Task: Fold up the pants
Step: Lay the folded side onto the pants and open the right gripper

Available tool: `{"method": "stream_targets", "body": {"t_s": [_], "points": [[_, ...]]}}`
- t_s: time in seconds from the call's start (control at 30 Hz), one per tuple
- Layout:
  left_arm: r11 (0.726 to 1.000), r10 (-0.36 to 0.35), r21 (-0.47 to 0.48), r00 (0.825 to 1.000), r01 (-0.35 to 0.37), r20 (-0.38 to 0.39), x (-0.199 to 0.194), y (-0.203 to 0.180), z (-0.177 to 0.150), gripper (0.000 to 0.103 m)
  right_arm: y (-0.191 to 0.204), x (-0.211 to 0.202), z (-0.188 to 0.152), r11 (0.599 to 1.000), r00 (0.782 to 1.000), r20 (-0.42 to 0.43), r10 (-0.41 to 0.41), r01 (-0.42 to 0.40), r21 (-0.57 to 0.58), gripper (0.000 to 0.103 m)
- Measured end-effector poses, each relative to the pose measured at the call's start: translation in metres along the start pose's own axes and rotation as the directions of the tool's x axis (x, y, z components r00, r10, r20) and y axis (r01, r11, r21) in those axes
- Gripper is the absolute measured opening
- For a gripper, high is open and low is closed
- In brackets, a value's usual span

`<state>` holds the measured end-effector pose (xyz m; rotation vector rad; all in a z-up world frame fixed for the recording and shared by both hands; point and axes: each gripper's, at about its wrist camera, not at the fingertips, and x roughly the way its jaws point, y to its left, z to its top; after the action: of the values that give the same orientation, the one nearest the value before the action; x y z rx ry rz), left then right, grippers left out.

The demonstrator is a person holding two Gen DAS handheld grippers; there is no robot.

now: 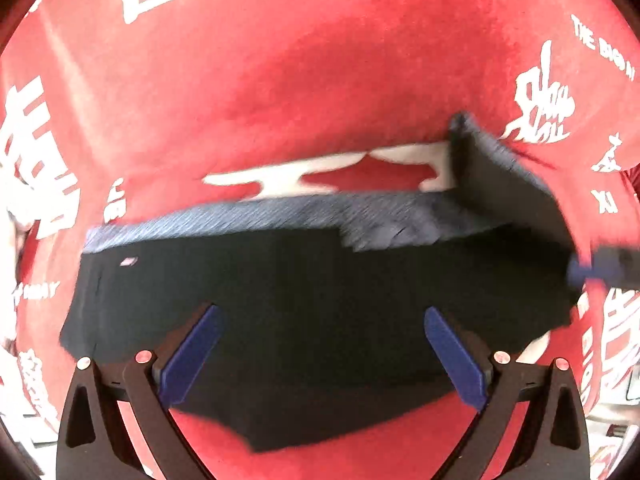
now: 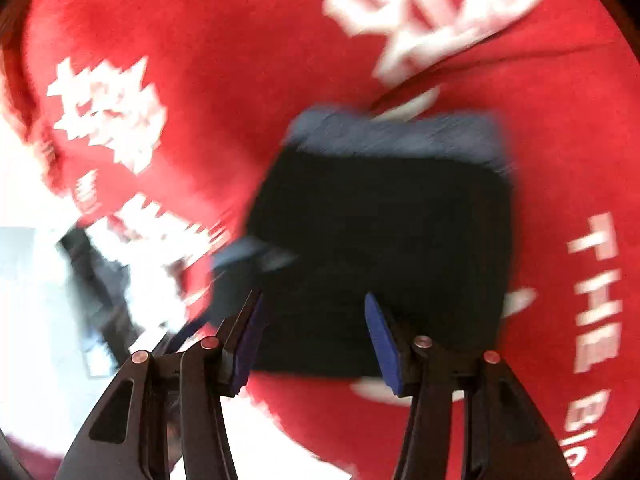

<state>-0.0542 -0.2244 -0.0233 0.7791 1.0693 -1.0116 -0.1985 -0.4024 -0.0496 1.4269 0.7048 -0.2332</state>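
Note:
The dark navy pants (image 1: 280,296) lie folded on a red cloth with white lettering (image 1: 320,80). A lighter blue waistband strip (image 1: 240,216) runs along their far edge. My left gripper (image 1: 322,316) is open just above the pants' near part, holding nothing. At the right of the left wrist view a flap of the pants (image 1: 508,184) stands lifted beside the other gripper's blurred fingers (image 1: 604,268). In the blurred right wrist view the pants (image 2: 380,240) form a squarish dark block, and my right gripper (image 2: 314,308) is open over their near edge.
The red cloth (image 2: 200,60) covers the whole work surface. Past its left edge in the right wrist view there is a bright white floor area (image 2: 32,300) and a dark blurred object (image 2: 104,280).

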Motion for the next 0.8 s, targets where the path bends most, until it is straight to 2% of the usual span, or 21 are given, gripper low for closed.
{"method": "stream_targets", "body": {"t_s": [0.07, 0.13, 0.2, 0.27, 0.33, 0.4, 0.47, 0.5, 0.53, 0.57, 0.6, 0.63, 0.7, 0.8], "points": [[1.000, -0.013, -0.016, 1.000, 0.013, -0.023, 0.008, -0.004, 0.006, 0.102, 0.010, 0.001, -0.013, 0.999, 1.000, -0.027, -0.017, 0.016, -0.034, 0.056], [0.997, -0.055, -0.064, 0.998, 0.052, -0.033, 0.012, -0.002, 0.009, 0.102, 0.004, -0.008, -0.018, 1.000, 1.000, 0.014, -0.027, 0.027, -0.001, 0.056], [0.990, -0.093, -0.108, 0.995, 0.088, -0.042, 0.013, -0.002, 0.009, 0.102, -0.018, -0.017, -0.022, 0.992, 0.995, 0.092, 0.022, -0.033, 0.120, 0.056], [0.986, -0.100, -0.141, 0.993, 0.090, -0.062, 0.018, 0.003, 0.007, 0.102, -0.039, -0.012, -0.024, 0.961, 0.985, 0.152, 0.083, -0.119, 0.248, 0.057], [0.984, -0.092, -0.157, 0.992, 0.078, -0.085, 0.023, 0.007, 0.006, 0.102, -0.056, 0.006, -0.024, 0.925, 0.967, 0.218, 0.134, -0.201, 0.321, 0.057], [0.985, -0.082, -0.160, 0.991, 0.066, -0.101, 0.024, 0.009, 0.002, 0.102, -0.070, 0.022, -0.022, 0.891, 0.945, 0.297, 0.138, -0.250, 0.379, 0.057], [0.986, -0.072, -0.158, 0.991, 0.054, -0.116, 0.024, 0.010, -0.003, 0.102, -0.080, 0.034, -0.018, 0.852, 0.913, 0.378, 0.153, -0.316, 0.418, 0.057], [0.986, -0.072, -0.157, 0.990, 0.052, -0.122, 0.023, 0.011, -0.006, 0.102, -0.082, 0.037, -0.017, 0.840, 0.906, 0.395, 0.154, -0.331, 0.431, 0.054], [0.987, -0.071, -0.155, 0.989, 0.051, -0.126, 0.022, 0.012, -0.008, 0.102, -0.083, 0.038, -0.015, 0.828, 0.899, 0.409, 0.158, -0.346, 0.441, 0.037], [0.987, -0.068, -0.153, 0.989, 0.048, -0.130, 0.022, 0.014, -0.011, 0.102, -0.084, 0.040, -0.014, 0.822, 0.899, 0.409, 0.155, -0.347, 0.451, 0.016], [0.988, -0.063, -0.149, 0.989, 0.043, -0.134, 0.020, 0.016, -0.013, 0.102, -0.082, 0.039, -0.013, 0.831, 0.911, 0.387, 0.144, -0.324, 0.452, 0.005], [0.988, -0.057, -0.148, 0.989, 0.037, -0.136, 0.019, 0.018, -0.015, 0.102, -0.082, 0.034, -0.010, 0.844, 0.914, 0.382, 0.136, -0.309, 0.439, 0.005], [0.988, -0.048, -0.152, 0.991, 0.029, -0.122, 0.013, 0.025, -0.018, 0.102, -0.063, 0.030, -0.010, 0.895, 0.939, 0.326, 0.113, -0.239, 0.378, 0.005], [0.986, -0.018, -0.168, 0.994, 0.000, -0.108, 0.010, 0.036, -0.021, 0.102, -0.034, 0.052, -0.023, 0.936, 0.972, 0.212, 0.100, -0.164, 0.312, 0.005]]}}
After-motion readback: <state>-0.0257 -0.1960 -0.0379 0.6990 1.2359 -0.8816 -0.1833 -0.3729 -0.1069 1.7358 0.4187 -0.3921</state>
